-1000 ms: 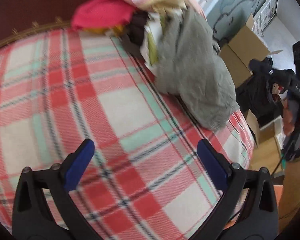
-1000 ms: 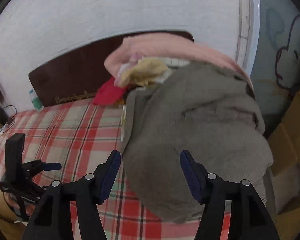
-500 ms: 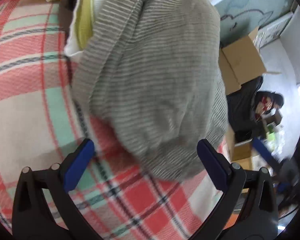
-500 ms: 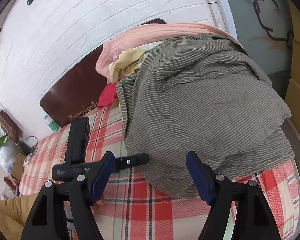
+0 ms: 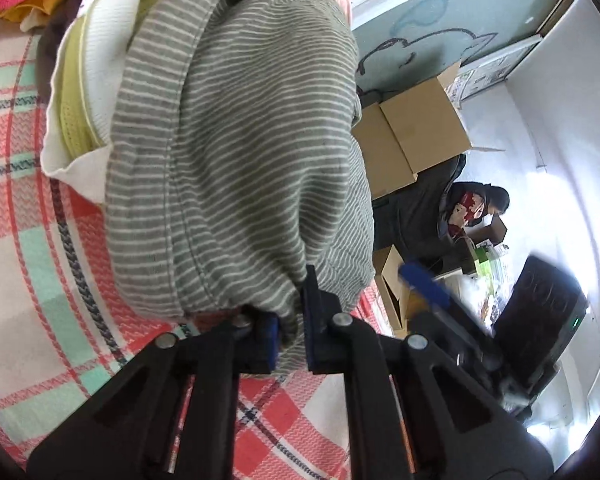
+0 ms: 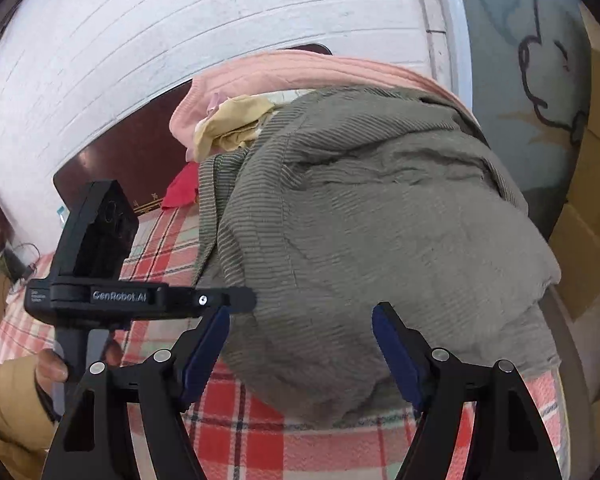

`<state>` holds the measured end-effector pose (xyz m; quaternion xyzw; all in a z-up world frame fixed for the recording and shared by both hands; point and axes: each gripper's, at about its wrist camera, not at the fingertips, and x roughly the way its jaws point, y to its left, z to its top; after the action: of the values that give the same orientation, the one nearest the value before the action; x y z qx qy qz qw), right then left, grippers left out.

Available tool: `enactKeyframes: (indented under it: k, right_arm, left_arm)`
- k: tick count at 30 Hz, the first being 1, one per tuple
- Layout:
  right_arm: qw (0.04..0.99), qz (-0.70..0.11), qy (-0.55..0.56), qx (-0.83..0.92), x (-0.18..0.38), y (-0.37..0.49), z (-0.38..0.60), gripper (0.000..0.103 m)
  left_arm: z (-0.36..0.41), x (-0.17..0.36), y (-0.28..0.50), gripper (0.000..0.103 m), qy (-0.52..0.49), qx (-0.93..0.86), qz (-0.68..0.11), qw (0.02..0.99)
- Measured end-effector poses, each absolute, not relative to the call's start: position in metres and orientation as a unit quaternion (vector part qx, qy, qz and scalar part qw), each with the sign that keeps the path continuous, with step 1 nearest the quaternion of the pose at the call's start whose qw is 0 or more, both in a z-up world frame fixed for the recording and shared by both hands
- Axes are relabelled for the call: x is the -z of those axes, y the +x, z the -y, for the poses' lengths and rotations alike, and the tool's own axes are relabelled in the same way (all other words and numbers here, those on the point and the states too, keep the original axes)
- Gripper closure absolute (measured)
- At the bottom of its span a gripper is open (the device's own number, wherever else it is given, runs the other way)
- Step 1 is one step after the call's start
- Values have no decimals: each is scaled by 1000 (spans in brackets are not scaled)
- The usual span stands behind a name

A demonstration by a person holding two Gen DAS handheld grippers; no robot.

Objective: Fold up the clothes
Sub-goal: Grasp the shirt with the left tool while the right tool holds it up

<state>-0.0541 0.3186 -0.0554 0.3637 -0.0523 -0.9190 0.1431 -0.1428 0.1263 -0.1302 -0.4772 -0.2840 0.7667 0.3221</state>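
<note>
A grey striped garment (image 5: 240, 152) lies on top of a pile of clothes on the plaid bed cover (image 5: 24, 248). My left gripper (image 5: 290, 332) is shut on the garment's near hem, with cloth bunched between its blue pads. In the right wrist view the same grey garment (image 6: 380, 248) fills the middle. My right gripper (image 6: 300, 348) is open, its pads either side of the garment's lower edge. The left gripper's body (image 6: 100, 272) shows at the left of that view, touching the garment's edge.
The pile holds pink (image 6: 300, 72), yellow (image 6: 228, 124), red (image 6: 180, 190) and white (image 5: 100, 92) clothes. A dark headboard (image 6: 124, 160) and white brick wall stand behind. Cardboard boxes (image 5: 412, 144) and a seated person (image 5: 476, 204) are beyond the bed's right edge.
My left gripper moved up to the grey garment and closed on its near hem. My right gripper stayed open and shifted slightly closer to the garment.
</note>
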Motion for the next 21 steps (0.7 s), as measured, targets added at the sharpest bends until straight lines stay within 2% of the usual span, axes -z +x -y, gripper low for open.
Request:
enactKeyframes:
  k: [4, 8, 9, 10, 11, 12, 15, 21]
  right_arm:
    - [200, 109, 378, 897, 53, -104, -308, 27]
    - [214, 106, 419, 876, 57, -153, -279, 27]
    - [210, 100, 434, 871, 61, -162, -273, 37]
    - [202, 94, 448, 866, 66, -170, -269, 74]
    - [187, 90, 463, 861, 71, -176, -268, 89]
    - [177, 89, 471, 860, 74, -179, -269, 94]
    - [206, 153, 440, 861, 63, -164, -286, 95]
    - [246, 246, 310, 885, -5, -92, -333, 96]
  left_arm:
    - [-124, 127, -141, 92, -472, -776, 262, 325]
    - [-124, 131, -144, 92, -479, -770, 271, 324]
    - [-125, 132, -144, 92, -480, -769, 269, 324]
    - [-127, 132, -144, 92, -482, -769, 267, 324]
    - [-128, 134, -145, 92, -485, -767, 268, 324]
    - [-129, 135, -146, 92, -489, -764, 269, 325]
    - [-124, 132, -146, 92, -487, -754, 288, 334]
    - [-117, 60, -121, 92, -414, -767, 290, 396]
